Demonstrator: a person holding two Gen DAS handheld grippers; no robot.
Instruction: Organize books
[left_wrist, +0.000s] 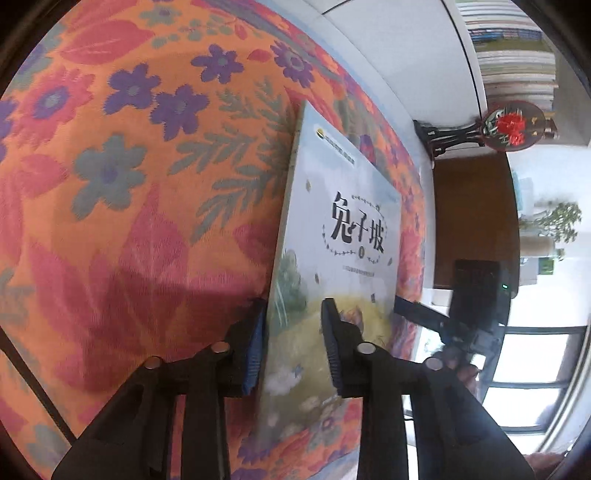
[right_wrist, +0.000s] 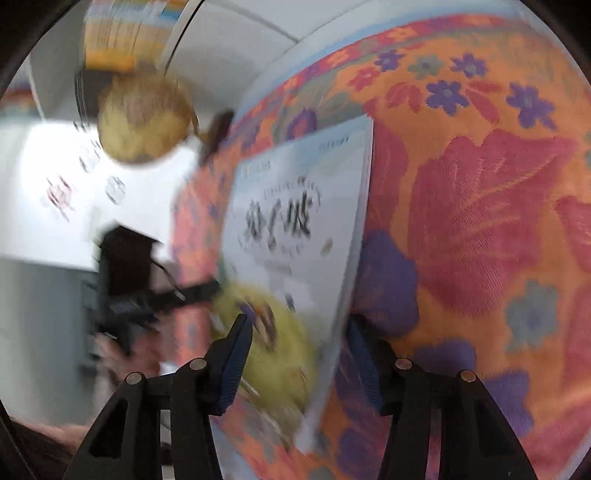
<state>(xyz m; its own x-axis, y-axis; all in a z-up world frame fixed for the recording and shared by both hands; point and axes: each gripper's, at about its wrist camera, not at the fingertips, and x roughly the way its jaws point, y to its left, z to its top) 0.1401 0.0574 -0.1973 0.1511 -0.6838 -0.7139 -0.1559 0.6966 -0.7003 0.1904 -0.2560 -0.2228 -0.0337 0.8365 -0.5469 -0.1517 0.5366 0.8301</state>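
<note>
The left tool (left_wrist: 293, 343) is pinching the near edge of a book (left_wrist: 343, 236). Its two black fingers (left_wrist: 334, 347) press on the book from both sides, and the book stands up on its edge between them. The cover is pale blue with big dark letters and a yellow-green picture low down.

The book is over a worktop with a bright cloth (left_wrist: 122, 184) on it. The cloth is orange with red leaves and purple and blue-green flowers.

The right tool (right_wrist: 297, 354) is at the same book (right_wrist: 295, 229) from the other side. Its view is blurry. Its fingers (right_wrist: 232, 365) are spread apart, one on each side of the book's near edge, and there is a gap between the blue pads and the book. In this view the cloth (right_wrist: 480, 221) fills the right side.

Far off in the left view, a round dark ornament with red flowers (left_wrist: 511, 127) sits on a white surface. More books (left_wrist: 517, 55) are stacked behind it.
</note>
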